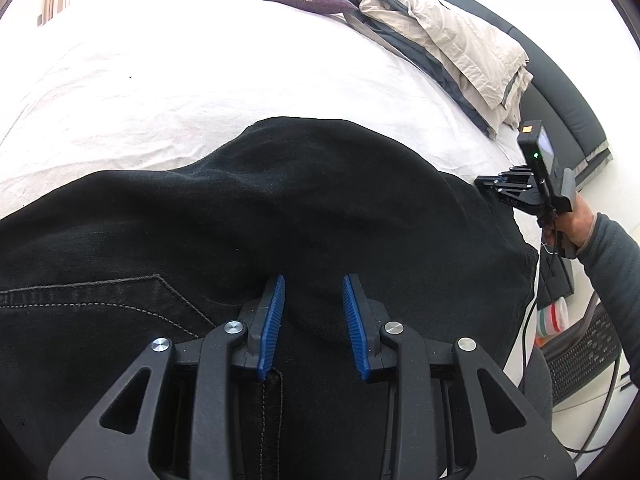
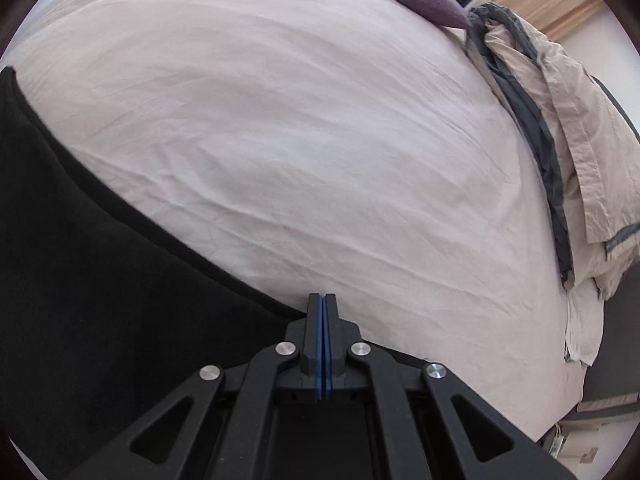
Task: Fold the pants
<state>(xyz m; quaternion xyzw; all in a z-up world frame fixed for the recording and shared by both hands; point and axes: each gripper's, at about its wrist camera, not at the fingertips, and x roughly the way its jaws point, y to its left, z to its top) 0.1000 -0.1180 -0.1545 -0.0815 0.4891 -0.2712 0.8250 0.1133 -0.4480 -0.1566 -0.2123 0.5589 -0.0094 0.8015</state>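
Pants [image 1: 280,208], black denim, lie spread across the near edge of the bed [image 1: 160,80], on its pale sheet, with a back pocket and its stitching showing at the left and a centre seam running toward the camera. The left gripper [image 1: 314,280] is set over this seam with its blue pads parted to a moderate gap; nothing sits between them. Fabric here looks doubled, with a rounded upper outline, which suggests one fold is made, though the layers cannot be counted. Further right, the right gripper [image 2: 324,296] is at the garment's right edge, its pads pressed together; whether cloth is pinched between them cannot be told. Judged from this, further folds into a compact bundle remain. A heaped duvet [image 1: 460,40] lies along the bed's right edge.
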